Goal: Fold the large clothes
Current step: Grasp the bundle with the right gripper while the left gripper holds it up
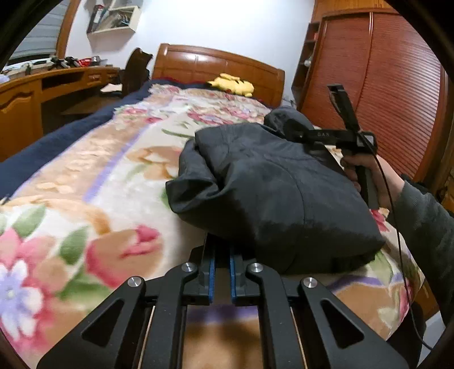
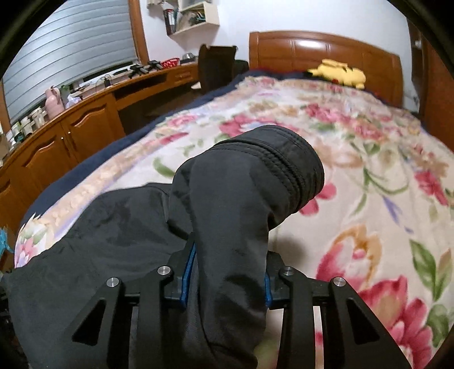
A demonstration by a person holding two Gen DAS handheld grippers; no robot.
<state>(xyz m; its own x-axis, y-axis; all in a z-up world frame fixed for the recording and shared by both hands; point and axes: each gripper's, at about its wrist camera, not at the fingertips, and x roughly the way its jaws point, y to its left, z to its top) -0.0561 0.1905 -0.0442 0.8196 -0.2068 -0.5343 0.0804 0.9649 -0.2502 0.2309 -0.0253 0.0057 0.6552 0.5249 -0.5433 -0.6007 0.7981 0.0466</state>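
Wall shelf: white box shelf (image 2: pixel 195 17) above the curved wooden desk (image 2: pixel 93 99) holds small items, too small to identify.

Task item: dark grey padded jacket (image 1: pixel 272 187) lies bundled on the floral fleece blanket (image 1: pixel 93 176) covering the bed, toward the blanket's near right side.

Left gripper (image 1: pixel 222 255): blue-padded fingers (image 1: pixel 212 272) set to a narrow gap, tips at or under the jacket's near hem; whether cloth is pinched, cannot tell.

Right gripper (image 2: pixel 227 264): jaws clamped either side of a thick fold of the jacket (image 2: pixel 227 227), its stitched cuff or hem end (image 2: pixel 292 164) raised above the blanket. In the left wrist view the right gripper (image 1: pixel 300 133) meets the jacket's far side.

Room: open blanket runs left of the jacket and on toward the wooden headboard (image 1: pixel 210 66); yellow plush toy (image 1: pixel 232 83) lies near the headboard, well apart from the jacket. Blanket edge drops off on the right near the louvred wooden wardrobe (image 1: pixel 383 85).
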